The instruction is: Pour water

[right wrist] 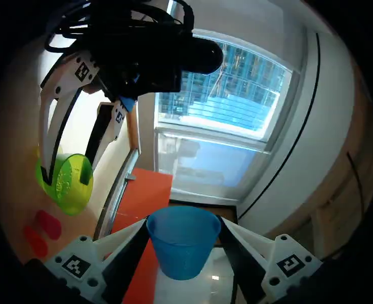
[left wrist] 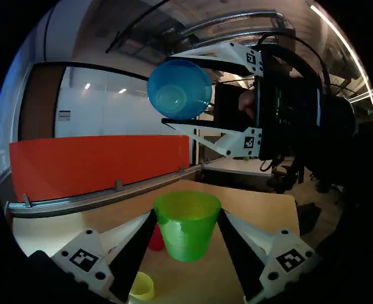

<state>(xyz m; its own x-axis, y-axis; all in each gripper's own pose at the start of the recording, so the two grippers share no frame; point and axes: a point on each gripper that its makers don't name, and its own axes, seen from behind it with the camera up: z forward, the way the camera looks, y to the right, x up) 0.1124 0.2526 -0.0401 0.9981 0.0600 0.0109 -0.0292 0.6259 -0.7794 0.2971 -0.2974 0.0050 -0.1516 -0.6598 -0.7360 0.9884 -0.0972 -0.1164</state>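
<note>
A green plastic cup (left wrist: 187,230) sits between my left gripper's (left wrist: 186,238) fingers, which are shut on it above the wooden table (left wrist: 257,202). Higher up and facing me, my right gripper (left wrist: 178,96) holds a blue cup (left wrist: 179,90) tipped on its side, its mouth turned toward the camera. In the right gripper view the blue cup (right wrist: 183,247) is clamped between my right gripper's (right wrist: 183,248) fingers. Off to the left there, the left gripper (right wrist: 67,172) grips the green cup (right wrist: 67,182).
A red cup (left wrist: 156,238) and a yellow cup (left wrist: 141,288) stand on the table below the green one. An orange divider panel (left wrist: 95,162) runs along the table's far edge. Two red shapes (right wrist: 42,230) lie on the table. A large window (right wrist: 226,111) is behind.
</note>
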